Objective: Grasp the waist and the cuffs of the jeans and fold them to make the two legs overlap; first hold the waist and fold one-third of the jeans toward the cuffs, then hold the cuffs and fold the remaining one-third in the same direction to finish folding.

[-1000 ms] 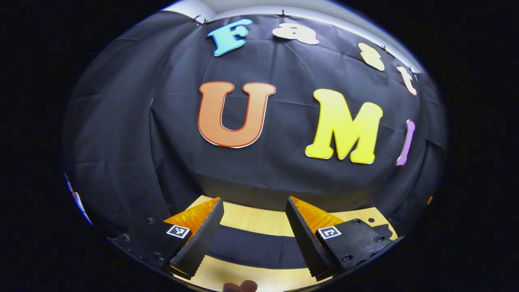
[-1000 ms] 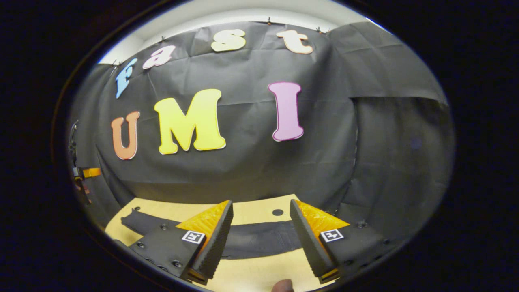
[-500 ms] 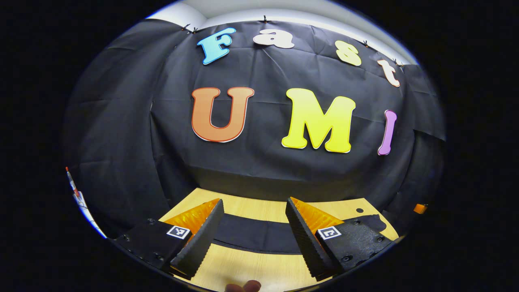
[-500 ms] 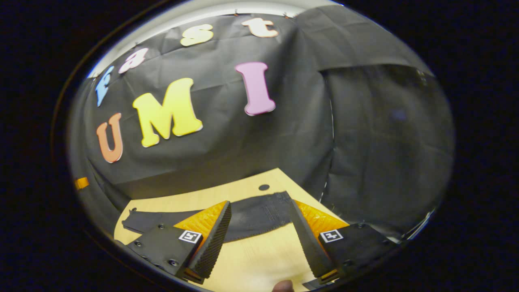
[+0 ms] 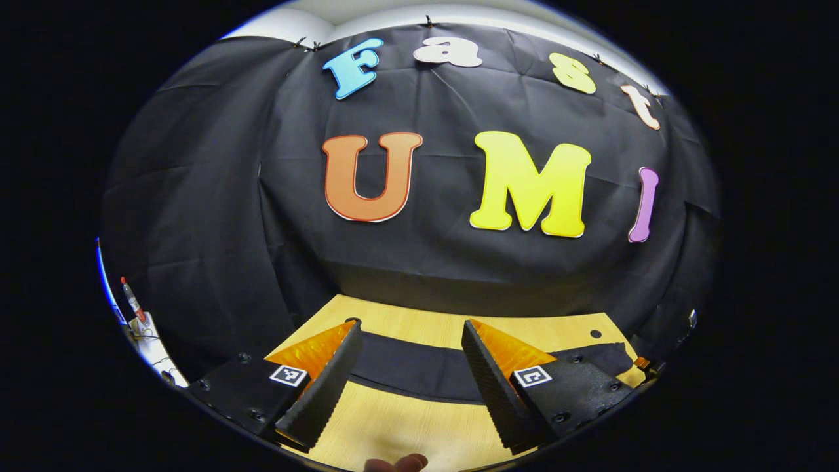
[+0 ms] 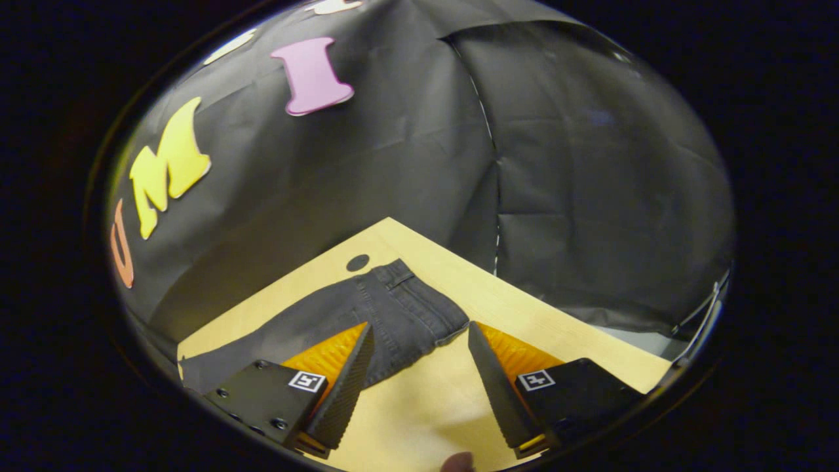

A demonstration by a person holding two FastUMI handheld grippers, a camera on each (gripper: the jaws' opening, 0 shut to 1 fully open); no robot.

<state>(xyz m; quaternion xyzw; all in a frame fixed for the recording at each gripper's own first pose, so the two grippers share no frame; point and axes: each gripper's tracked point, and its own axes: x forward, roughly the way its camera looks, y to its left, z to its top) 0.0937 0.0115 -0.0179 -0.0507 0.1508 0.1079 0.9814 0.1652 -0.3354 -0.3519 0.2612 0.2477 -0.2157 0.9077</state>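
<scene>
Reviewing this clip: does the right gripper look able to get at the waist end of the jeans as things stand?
Probably yes. The right gripper is open, and the jeans' waist end lies flat on the table just ahead of its fingers, with only bare tabletop between them.

We are in a staged recording booth, more lab than home. Black cloth (image 5: 216, 196) hangs as a wall on several sides, pinned in panels with creases and seams showing, and above its top edge we see a strip of plain pale wall (image 5: 367, 10). The work surface is a light wooden table (image 6: 498, 301) with a small round hole (image 6: 357, 263) near one corner (the sort found in office desks). We see the table pushed close against the cloth. At the far left edge of the left gripper view stands what looks like a whiteboard (image 5: 147, 334) with a red-capped marker (image 5: 131, 298).
</scene>
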